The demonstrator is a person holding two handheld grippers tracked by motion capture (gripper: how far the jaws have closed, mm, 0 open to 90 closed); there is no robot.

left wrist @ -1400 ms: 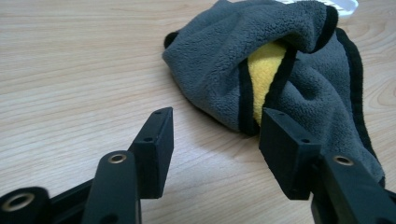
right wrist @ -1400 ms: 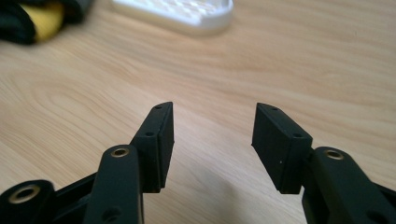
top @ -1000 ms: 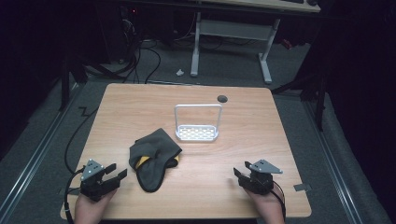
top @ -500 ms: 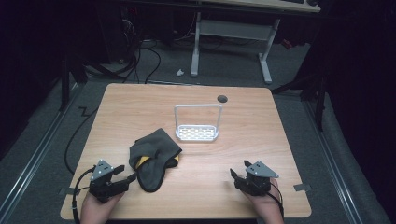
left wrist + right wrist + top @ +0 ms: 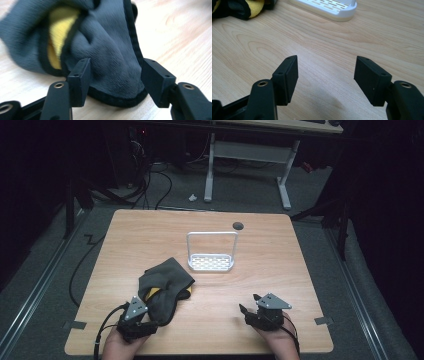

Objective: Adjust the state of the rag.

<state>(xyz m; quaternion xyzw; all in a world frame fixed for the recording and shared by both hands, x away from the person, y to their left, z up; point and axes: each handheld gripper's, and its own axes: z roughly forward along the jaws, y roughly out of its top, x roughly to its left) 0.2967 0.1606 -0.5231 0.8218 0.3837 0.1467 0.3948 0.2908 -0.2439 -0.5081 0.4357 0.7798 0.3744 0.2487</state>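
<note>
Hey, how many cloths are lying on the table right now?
1 that I can make out: a grey cloth with yellow inside, bunched at the table's near left, just ahead of the left gripper. Its folds could hide a second piece.

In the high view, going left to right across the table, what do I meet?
Left gripper → grey-and-yellow cloth → white rack → right gripper.
</note>
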